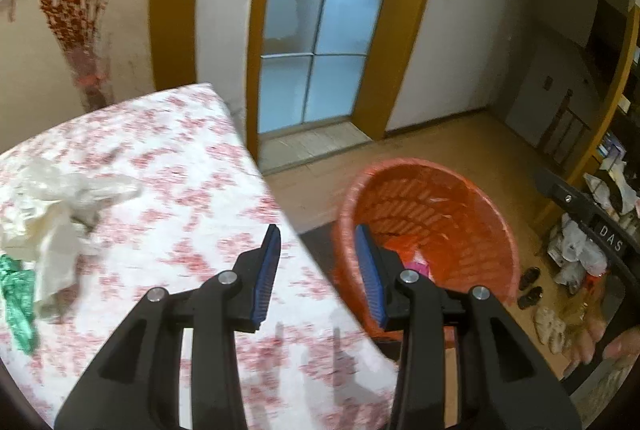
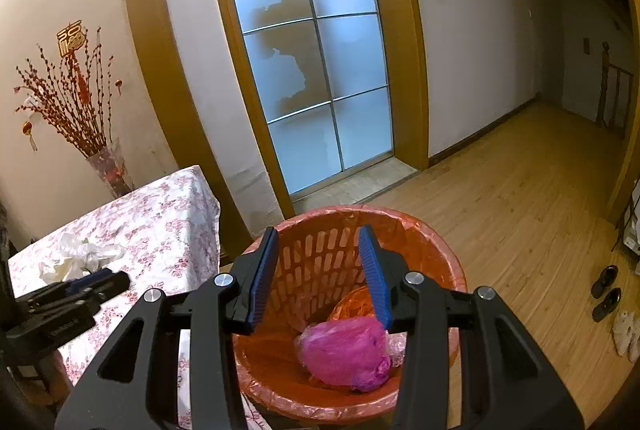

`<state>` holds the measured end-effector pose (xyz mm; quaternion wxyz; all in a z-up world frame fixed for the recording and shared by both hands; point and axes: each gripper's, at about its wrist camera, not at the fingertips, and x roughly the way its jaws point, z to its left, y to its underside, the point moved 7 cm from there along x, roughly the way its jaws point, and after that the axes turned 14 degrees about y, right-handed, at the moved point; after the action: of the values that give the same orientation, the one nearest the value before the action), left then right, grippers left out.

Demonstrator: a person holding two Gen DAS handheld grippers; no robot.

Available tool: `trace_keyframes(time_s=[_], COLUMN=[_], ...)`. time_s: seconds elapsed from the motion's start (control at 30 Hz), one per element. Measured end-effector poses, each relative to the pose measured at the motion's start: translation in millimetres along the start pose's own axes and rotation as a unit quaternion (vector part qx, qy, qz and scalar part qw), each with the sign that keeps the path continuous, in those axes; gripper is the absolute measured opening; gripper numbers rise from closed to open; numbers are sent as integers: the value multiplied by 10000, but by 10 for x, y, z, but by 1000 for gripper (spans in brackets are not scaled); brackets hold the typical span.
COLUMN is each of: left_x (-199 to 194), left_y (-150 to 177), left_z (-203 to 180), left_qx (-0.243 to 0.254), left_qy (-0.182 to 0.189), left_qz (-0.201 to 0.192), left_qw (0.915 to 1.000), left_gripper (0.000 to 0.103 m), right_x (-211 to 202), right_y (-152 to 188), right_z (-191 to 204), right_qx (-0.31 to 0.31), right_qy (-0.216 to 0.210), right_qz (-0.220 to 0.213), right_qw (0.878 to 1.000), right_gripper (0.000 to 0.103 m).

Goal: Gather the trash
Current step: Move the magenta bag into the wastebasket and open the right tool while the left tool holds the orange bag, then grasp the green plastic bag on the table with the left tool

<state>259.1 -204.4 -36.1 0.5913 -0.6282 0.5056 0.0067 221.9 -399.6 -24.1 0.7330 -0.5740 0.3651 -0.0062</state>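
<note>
Blue-padded fingers of the right gripper (image 2: 320,274) stand spread and empty above the orange slatted plastic bin (image 2: 448,262), where a crumpled magenta plastic bag (image 2: 344,354) already lies, likely just dropped. Left gripper (image 1: 318,274), also spread and empty, hovers over the floral-clothed table (image 1: 192,190), probably bound for the crumpled white plastic wrapper (image 1: 52,206) and green scrap (image 1: 18,294) farther left.

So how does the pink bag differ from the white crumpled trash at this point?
The pink bag already lies inside the orange basket, while the white crumpled trash lies on the floral tablecloth, not yet collected. The pink bag is bunched into a compact ball; the white trash sprawls loosely. The right gripper is open above the pink bag; the left gripper is open near the table's edge, beside the white trash. Both look like thin, crumpled material.
</note>
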Motion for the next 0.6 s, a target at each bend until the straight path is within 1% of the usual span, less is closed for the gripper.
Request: trace_keyframes(time_s=[0.17, 0.37, 0.53, 0.6], left_x=[-329, -794, -1244, -1415], left_y=[45, 183, 393, 490], left_z=[327, 920, 1558, 1865], left_qx=[-87, -441, -860, -1086], left_qy=[-365, -904, -1496, -1767], left_qz=[-212, -413, -496, -507], left_qw=[9991, 9941, 9838, 9769], left_gripper=[41, 42, 43, 43], right_x=[-71, -143, -174, -175], right_y=[8, 70, 200, 261], right_z=[163, 504, 905, 1051], right_qx=[-137, -392, -659, -743], right_qy=[-92, -324, -599, -696], right_qz=[-42, -43, 41, 89], right_qw=[9999, 9987, 9960, 9948], right_gripper=[43, 43, 43, 43])
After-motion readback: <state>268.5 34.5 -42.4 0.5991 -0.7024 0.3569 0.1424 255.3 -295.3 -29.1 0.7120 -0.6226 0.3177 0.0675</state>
